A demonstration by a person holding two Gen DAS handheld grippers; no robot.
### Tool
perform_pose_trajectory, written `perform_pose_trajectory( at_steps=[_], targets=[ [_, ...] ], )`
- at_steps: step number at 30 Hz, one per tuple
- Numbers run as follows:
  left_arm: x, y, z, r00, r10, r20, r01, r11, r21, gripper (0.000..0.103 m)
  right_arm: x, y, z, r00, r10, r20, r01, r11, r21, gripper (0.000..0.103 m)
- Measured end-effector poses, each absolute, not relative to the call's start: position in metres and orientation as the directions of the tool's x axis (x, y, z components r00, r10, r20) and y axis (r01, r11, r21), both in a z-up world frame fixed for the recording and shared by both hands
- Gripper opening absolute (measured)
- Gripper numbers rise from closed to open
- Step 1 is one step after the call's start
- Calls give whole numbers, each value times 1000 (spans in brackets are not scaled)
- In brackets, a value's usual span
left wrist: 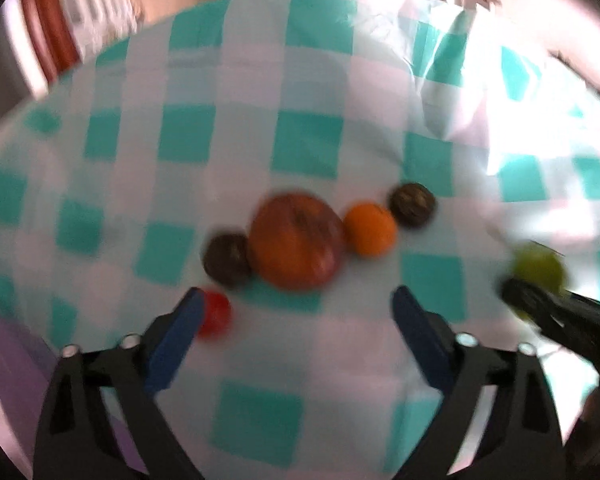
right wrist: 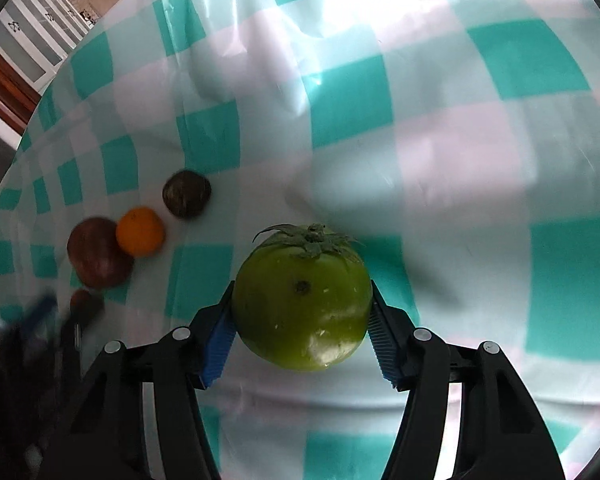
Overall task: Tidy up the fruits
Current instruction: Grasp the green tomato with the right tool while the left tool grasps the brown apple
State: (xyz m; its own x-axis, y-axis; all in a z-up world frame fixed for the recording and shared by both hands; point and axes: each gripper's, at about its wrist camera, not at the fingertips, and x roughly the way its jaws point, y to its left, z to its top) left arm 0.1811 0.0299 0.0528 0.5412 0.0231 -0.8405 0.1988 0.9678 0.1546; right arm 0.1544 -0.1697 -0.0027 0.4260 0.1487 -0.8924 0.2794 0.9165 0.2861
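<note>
A close-packed fruit row (left wrist: 296, 240) blocks the cloth (left wrist: 260, 412) ahead of the wide-spread left gripper (left wrist: 296, 312); a small red fruit (left wrist: 216, 316) touches its left finger.

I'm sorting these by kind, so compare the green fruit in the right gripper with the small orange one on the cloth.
The green fruit is clearly bigger than the orange fruit. The green one has a leafy stem cap on top; the orange one shows none. The green one is clamped between the right gripper pads, while the orange one lies free on the checked cloth, close against a large reddish fruit. Both are round and smooth-skinned.
</note>
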Motion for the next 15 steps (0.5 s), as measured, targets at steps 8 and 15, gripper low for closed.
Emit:
perform_pose_trajectory(
  at_steps=[8,15],
  targets=[
    [216,2,49,425,31,-905,599,739,307,86,136,-158,-8,443,154,-883,273,915,296,60],
    [265,4,29,239,29,-971,714,672,196,89,133,-163,-5,444,161,-881,273,912,304,60]
  ],
)
